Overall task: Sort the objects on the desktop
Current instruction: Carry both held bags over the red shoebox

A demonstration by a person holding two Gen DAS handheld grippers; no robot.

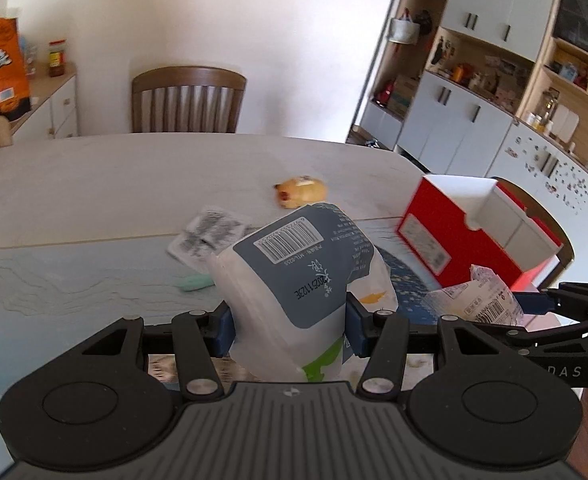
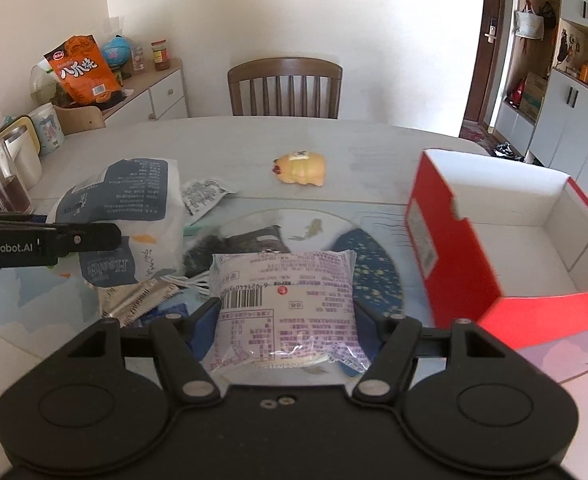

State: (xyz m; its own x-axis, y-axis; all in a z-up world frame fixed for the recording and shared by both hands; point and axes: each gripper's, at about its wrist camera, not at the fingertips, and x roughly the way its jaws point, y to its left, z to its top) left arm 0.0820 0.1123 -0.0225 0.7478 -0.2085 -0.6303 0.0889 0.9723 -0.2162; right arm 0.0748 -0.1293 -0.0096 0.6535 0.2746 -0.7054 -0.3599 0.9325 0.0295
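Bags and small things lie on the pale surface (image 2: 253,140), and we are sorting them. Our left tool (image 1: 289,320) has its two blue pads pressed on the sides of a white and grey-blue bag (image 1: 294,276). The bag stands up between the pads, its bar code facing us. It is lifted off the surface.

Our right tool (image 2: 285,316) squeezes a clear packet with purple writing (image 2: 281,300). The packet sits between the pads, and both pads touch it. It is also up in the air, above a blue patterned mat (image 2: 374,268).

A red box with a white inside (image 2: 494,240) stands open at the right side of the surface. We cannot see anything in it.

A yellow toy (image 2: 302,168) lies near the middle of the surface, well apart from both tools. A small grey-printed packet (image 2: 201,196) lies near it, to the left. Under the right tool we see a dark packet (image 2: 233,244) and a silver wrapper (image 2: 133,300), close together.

A brown wooden chair (image 2: 283,88) stands at the far edge. An orange snack bag (image 2: 81,68) stands on a side cabinet at the left.
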